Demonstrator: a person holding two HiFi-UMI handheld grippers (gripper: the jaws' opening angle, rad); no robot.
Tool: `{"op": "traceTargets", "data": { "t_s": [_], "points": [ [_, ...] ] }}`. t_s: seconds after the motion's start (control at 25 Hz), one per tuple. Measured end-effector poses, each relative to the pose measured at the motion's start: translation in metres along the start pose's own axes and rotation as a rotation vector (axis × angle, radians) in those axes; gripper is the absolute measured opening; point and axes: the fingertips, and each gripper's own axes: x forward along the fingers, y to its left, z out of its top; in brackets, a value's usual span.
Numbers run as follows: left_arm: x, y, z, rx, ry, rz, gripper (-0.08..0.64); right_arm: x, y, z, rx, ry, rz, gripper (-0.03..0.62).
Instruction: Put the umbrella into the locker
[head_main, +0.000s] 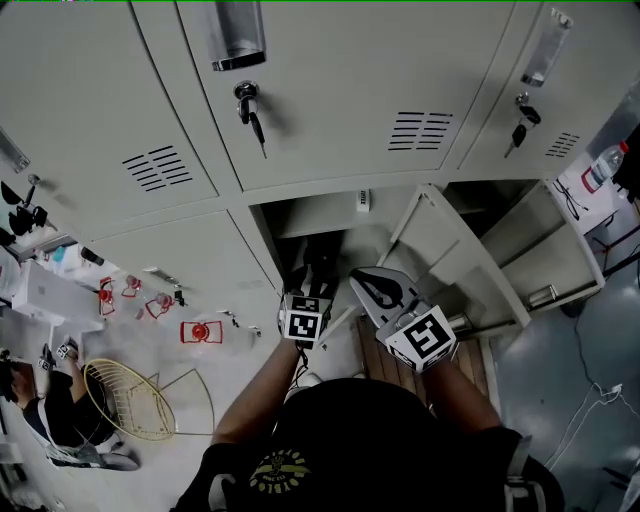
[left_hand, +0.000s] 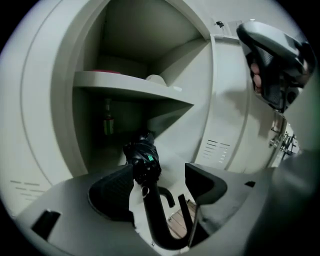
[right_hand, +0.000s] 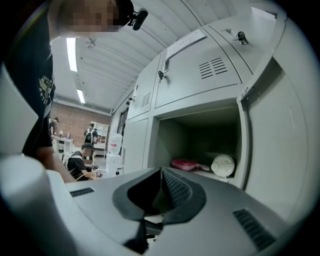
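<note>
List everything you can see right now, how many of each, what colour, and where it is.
lockers: one bank, pale grey, filling the head view
open door: one, pale grey, lower locker, swung out to the right
keys: two, dark, hanging in upper door locks
umbrella: one, black, folded, hooked handle, pointing into the open locker below its shelf
flat item: one, pink, on that shelf
round item: one, white, beside the pink one
wire frame: one, yellowish, floor at left
bystanders: at least three, far room
left tongs: open, umbrella shaft between the jaws
right tongs: shut, nothing seen between them
</note>
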Motion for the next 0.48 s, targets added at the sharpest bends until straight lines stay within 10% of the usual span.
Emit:
{"op": "traceTargets", "data": {
  "t_s": [0.48],
  "points": [
    [-0.026,-0.022,-0.055,0.004,0.083,-0.031,0.32,-0.007,0.012,0.004,0.036,-0.022,-0.013,0.035]
  ]
}}
